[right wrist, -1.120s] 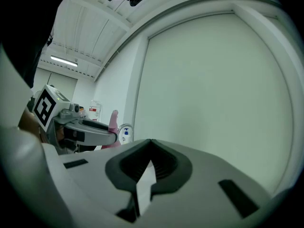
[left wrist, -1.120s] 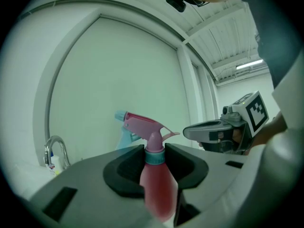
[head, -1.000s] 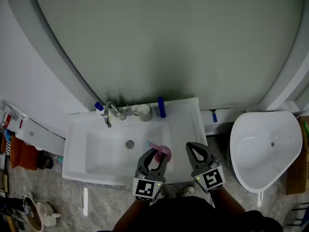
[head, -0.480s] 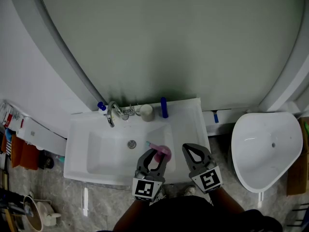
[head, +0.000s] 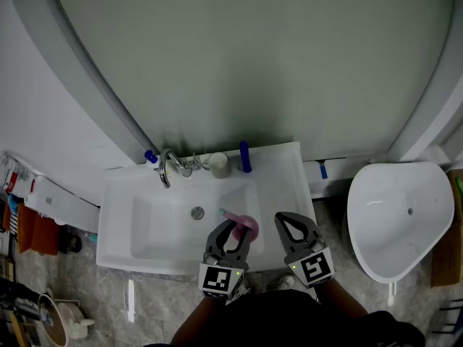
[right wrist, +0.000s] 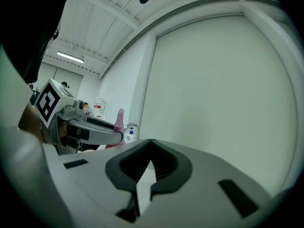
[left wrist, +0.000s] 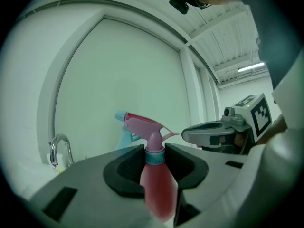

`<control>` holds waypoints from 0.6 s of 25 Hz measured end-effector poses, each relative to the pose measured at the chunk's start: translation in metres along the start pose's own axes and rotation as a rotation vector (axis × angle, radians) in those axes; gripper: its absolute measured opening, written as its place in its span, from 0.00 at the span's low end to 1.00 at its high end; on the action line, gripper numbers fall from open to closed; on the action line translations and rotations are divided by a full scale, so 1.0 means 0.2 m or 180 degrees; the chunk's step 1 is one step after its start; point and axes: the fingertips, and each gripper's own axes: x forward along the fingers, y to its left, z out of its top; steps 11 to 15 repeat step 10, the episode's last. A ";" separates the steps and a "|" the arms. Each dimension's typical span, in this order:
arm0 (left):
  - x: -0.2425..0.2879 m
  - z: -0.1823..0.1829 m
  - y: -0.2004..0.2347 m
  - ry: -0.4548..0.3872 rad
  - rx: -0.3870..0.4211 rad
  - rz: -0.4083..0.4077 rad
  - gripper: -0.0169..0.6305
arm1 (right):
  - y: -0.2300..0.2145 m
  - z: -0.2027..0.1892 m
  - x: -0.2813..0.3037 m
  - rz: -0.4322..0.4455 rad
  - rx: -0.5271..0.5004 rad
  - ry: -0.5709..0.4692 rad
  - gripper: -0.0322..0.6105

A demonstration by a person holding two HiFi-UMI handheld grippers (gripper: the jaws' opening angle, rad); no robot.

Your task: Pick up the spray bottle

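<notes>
So the left gripper [head: 234,231] has its jaws clamped on the pink translucent plastic spray bottle [left wrist: 156,194]. The black pads pinch the neck right at the teal collar, the bottle's body hangs below them and the pink trigger head sticks up above. The bottle looks roughly upright, and its light blue nozzle tip points away from the person, toward the pale green wall panel [head: 253,56]. From the head view, the bottle sits up off any surface, over the front right part of the white rectangular ceramic sink [head: 116,194], on the near side of the drain.

The right gripper [head: 286,219] is just beside the left one, over the sink's right front edge. Its jaws are closed tip to tip with nothing between them.

Along the back of the sink there's a curved chrome faucet [head: 168,166], a small round whitish cup [head: 219,165] and an upright dark blue stick-shaped thing [head: 244,157], can't tell what exactly. Off to the right, well apart, is a white toilet bowl [head: 398,215].
</notes>
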 end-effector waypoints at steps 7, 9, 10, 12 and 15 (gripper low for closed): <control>-0.01 -0.01 0.01 -0.0009 0.0021 0.0011 0.23 | -0.01 0.02 -0.01 -0.0071 0.0173 -0.0146 0.05; -0.01 -0.02 0.02 0.0006 0.0011 0.0027 0.23 | -0.01 0.03 -0.02 -0.0102 0.0229 -0.0214 0.05; -0.01 -0.02 0.02 0.0015 0.0005 0.0033 0.23 | -0.02 0.04 -0.02 -0.0119 0.0251 -0.0240 0.05; -0.01 -0.02 0.02 0.0015 0.0005 0.0033 0.23 | -0.02 0.04 -0.02 -0.0119 0.0251 -0.0240 0.05; -0.01 -0.02 0.02 0.0015 0.0005 0.0033 0.23 | -0.02 0.04 -0.02 -0.0119 0.0251 -0.0240 0.05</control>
